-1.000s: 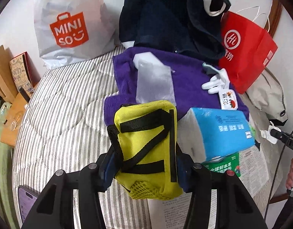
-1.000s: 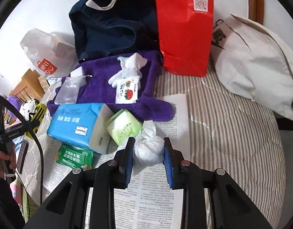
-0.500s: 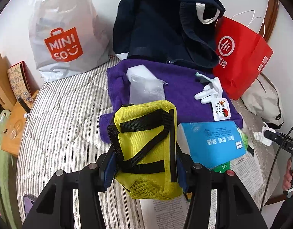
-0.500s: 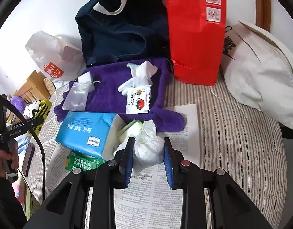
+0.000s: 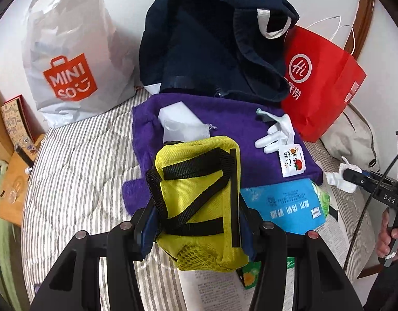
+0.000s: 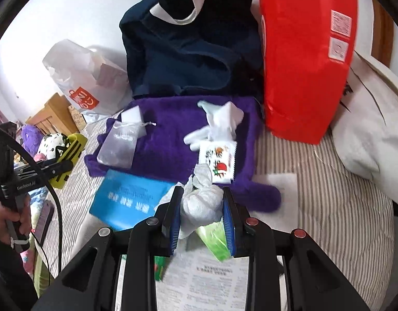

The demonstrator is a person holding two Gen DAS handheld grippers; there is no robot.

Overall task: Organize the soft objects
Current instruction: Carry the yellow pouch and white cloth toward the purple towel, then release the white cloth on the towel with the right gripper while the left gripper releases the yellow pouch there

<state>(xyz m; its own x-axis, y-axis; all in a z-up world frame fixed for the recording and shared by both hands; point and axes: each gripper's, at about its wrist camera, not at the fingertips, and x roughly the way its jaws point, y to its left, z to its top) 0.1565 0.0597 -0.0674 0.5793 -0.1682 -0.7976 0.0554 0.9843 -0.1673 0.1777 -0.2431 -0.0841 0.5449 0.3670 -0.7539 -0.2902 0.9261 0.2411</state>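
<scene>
- Left gripper (image 5: 196,223) clamped on yellow pouch (image 5: 199,197), held above striped bed (image 5: 77,171), near purple towel (image 5: 225,119)
- Right gripper (image 6: 201,220) pinching white plastic wad (image 6: 201,202) over newspaper (image 6: 214,280), just near of towel

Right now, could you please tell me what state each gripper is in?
Left gripper: closed on the yellow pouch.
Right gripper: closed on the white plastic bundle.

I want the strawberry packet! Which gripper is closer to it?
Right. The right gripper, holding a white plastic wad, sits just below the strawberry packet. The left gripper, holding the yellow pouch, is farther off to its left.
</scene>
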